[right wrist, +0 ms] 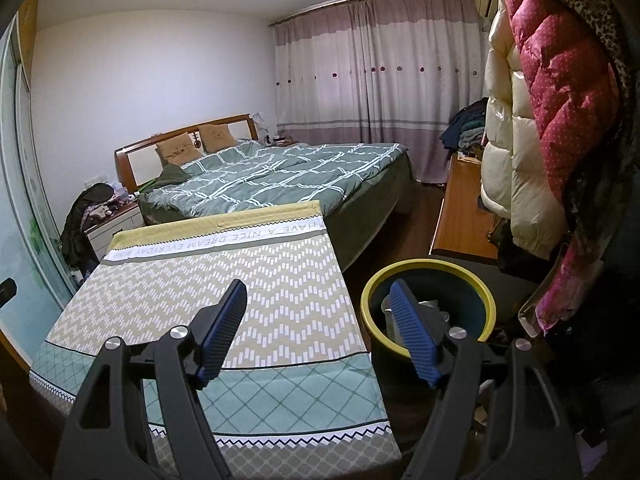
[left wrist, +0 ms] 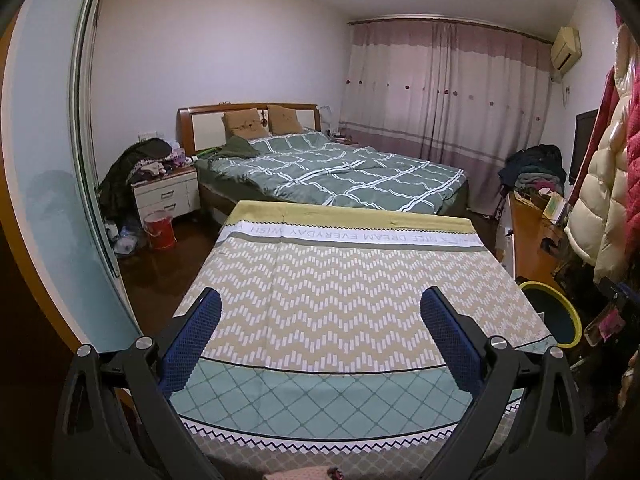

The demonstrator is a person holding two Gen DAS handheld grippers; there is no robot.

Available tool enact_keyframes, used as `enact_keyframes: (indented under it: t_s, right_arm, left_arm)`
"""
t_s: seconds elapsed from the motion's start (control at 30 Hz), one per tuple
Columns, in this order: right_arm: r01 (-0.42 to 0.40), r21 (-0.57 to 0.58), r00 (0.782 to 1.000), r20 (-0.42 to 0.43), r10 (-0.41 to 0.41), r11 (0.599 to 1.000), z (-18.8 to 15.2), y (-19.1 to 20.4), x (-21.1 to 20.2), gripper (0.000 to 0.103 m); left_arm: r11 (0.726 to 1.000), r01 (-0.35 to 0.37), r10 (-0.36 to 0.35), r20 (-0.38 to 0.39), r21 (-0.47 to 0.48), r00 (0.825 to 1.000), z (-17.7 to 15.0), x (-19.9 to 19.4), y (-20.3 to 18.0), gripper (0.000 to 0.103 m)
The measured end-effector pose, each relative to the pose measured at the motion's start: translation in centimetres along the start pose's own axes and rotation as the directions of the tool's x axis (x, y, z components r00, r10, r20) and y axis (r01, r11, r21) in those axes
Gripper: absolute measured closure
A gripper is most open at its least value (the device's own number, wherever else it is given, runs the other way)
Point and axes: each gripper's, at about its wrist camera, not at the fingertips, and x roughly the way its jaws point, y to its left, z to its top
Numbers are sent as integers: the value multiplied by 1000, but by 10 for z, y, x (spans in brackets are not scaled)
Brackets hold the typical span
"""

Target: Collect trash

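Yellow-rimmed bin (right wrist: pixel 430 312) upright, mouth up; left claw (left wrist: pixel 320 312), right claw (right wrist: pixel 320 308) spread, empty.

The right gripper (right wrist: pixel 318 294) fills the lower middle of the frame, its blue pads (right wrist: pixel 224 328) standing wide apart with nothing between them. The left pad lies over the patterned tablecloth (right wrist: pixel 224 280), the right over the yellow-rimmed bin (right wrist: pixel 486 300) at centre right, where pale objects lie inside. Behind, a bed (right wrist: pixel 280 176) stretches across the middle, curtains (right wrist: pixel 380 76) hang at upper centre, and jackets (right wrist: pixel 532 112) hang at right.
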Motion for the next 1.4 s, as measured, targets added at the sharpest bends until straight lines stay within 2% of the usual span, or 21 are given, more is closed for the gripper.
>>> enact_keyframes:
  t_s: [0.4, 0.6, 0.83, 1.4]
  right_arm:
    - [0, 4, 1000, -23, 0, 1000, -1, 1, 8, 32]
    - [10, -1, 1000, -23, -10, 1000, 1, 3, 10, 30]
    - [12, -3, 999, -35, -12, 1000, 1, 5, 15, 30]
    - [5, 3, 999, -35, -5, 1000, 1, 6, 16, 30]
  left_arm:
    - [1000, 0, 0, -14, 4, 1000, 1, 9, -6, 5]
    - [1000, 22, -23, -29, -20, 999, -2, 15, -1, 5]
    - [999, -5, 5, -15, -34, 1000, -3, 16, 5, 5]
    - [999, -2, 1, -28, -42, 1000, -3, 19, 6, 5]
